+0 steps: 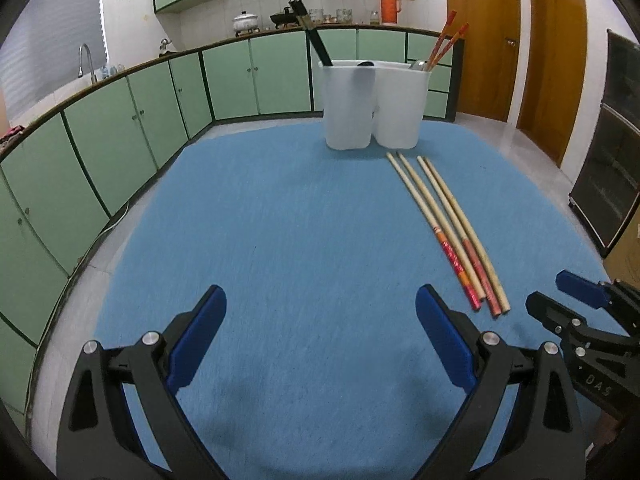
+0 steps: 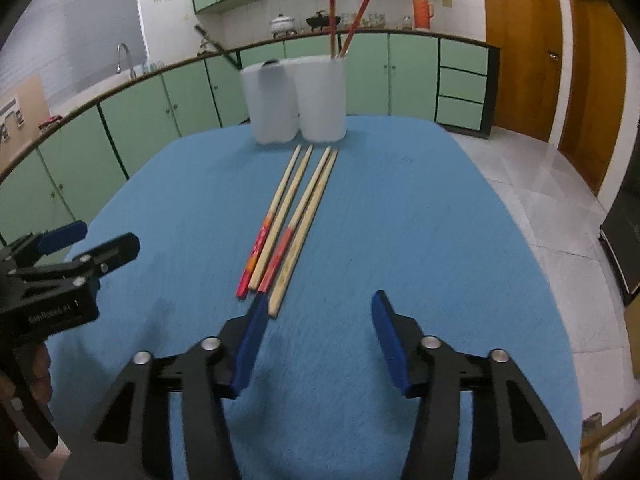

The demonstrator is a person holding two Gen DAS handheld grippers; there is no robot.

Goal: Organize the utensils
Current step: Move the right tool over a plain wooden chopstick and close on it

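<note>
Right gripper point(image 2: 316, 340) hangs open and empty; 4 chopsticks point(image 2: 288, 224) lie on the blue bench point(image 2: 440, 240) just ahead of its left finger, running lengthwise away toward 2 white cups point(image 2: 296, 100). Left gripper point(image 1: 320, 344), open too, sits farther off.

Colours: blue cloth, white holders, tan/red chopsticks.

Table cloth point(image 2: 400, 220) plain mid-blue, faintly fuzzy texture. On it, near side of the utensil holders point(image 2: 298, 96) (translucent white, 2 cups side by side): four chopsticks point(image 2: 294, 220), pale tan wood; two w/ red-orange patterned handle ends, other two plain tan w/ faint print. In right-hand holder: red chopsticks point(image 2: 344, 24). In left-hand holder: black chopsticks point(image 1: 314, 36). Left gripper point(image 1: 320, 314) & right gripper point(image 2: 316, 316): black frames, dark blue pads, silver pins. Behind holders: mint-green cabinets point(image 1: 160, 104) w/ dark green trim; orange thermos point(image 1: 390, 6); brown wood doors point(image 1: 516, 40); white wall tiles.
</note>
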